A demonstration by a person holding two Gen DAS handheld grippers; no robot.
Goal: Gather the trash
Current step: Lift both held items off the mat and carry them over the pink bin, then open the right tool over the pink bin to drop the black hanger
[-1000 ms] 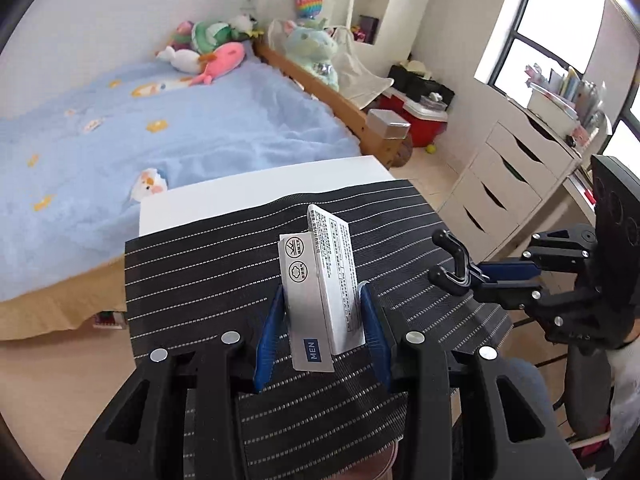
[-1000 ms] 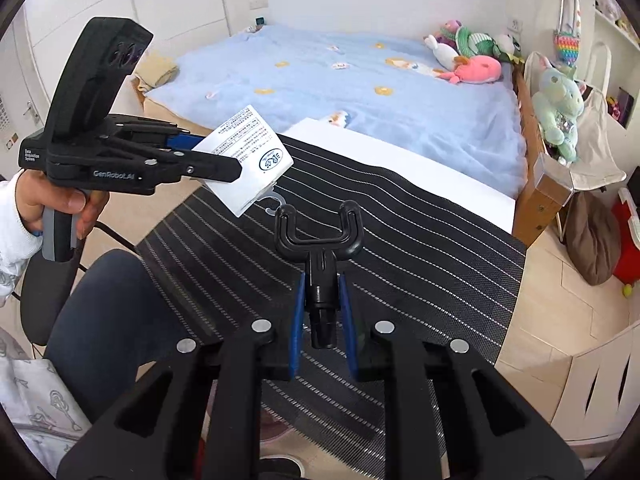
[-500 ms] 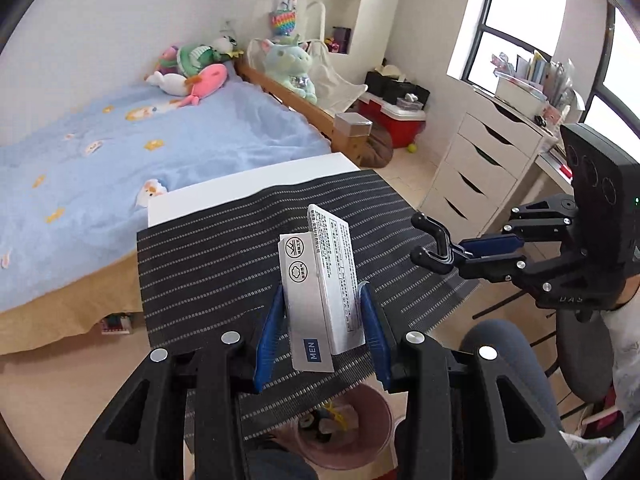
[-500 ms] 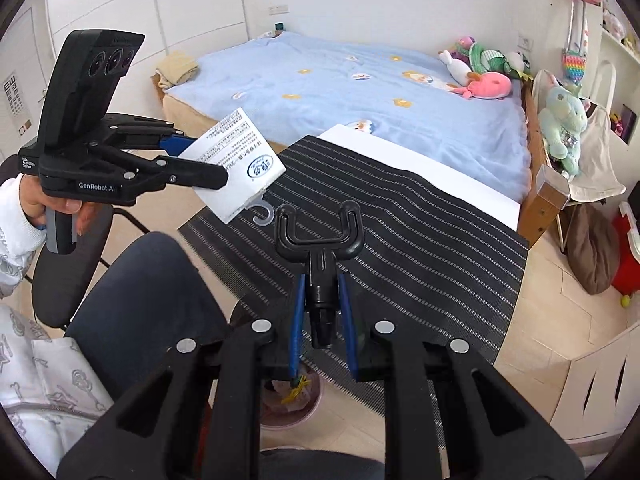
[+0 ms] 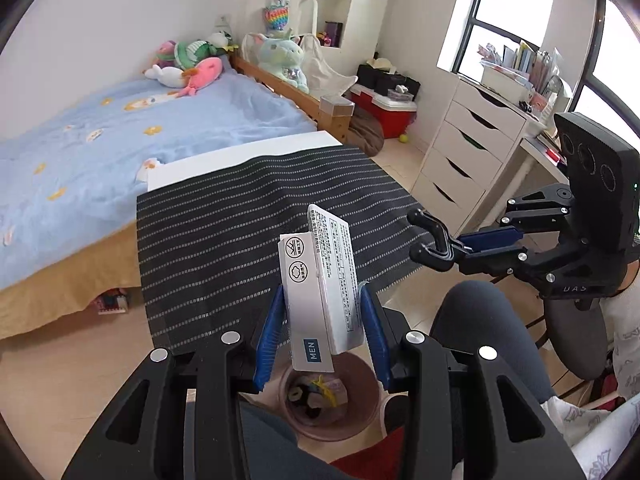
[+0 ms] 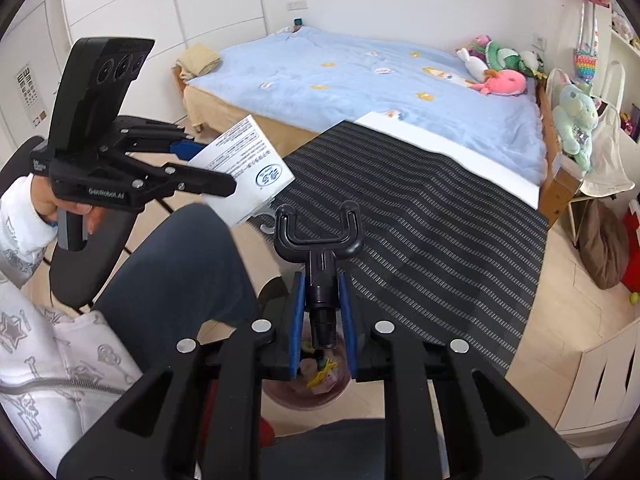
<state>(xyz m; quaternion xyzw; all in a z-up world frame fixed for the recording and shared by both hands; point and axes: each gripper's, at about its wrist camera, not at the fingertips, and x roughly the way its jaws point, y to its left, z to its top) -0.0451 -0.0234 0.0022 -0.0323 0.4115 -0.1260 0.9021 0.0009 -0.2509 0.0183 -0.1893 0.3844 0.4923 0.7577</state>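
Note:
My left gripper is shut on a white cardboard box printed with "MEN"; the box also shows in the right wrist view. My right gripper is shut on a black Y-shaped plastic holder, also seen in the left wrist view. A pink trash bin with scraps inside stands on the floor below both grippers; it shows partly in the right wrist view. The box hangs above the bin's far rim.
A table with a black striped cloth stands ahead, a blue bed behind it. White drawers stand at right. The person's knees flank the bin.
Both grippers have pulled back from over the table and tilted down. The trash bin has come into view below them. Both still hold their objects.

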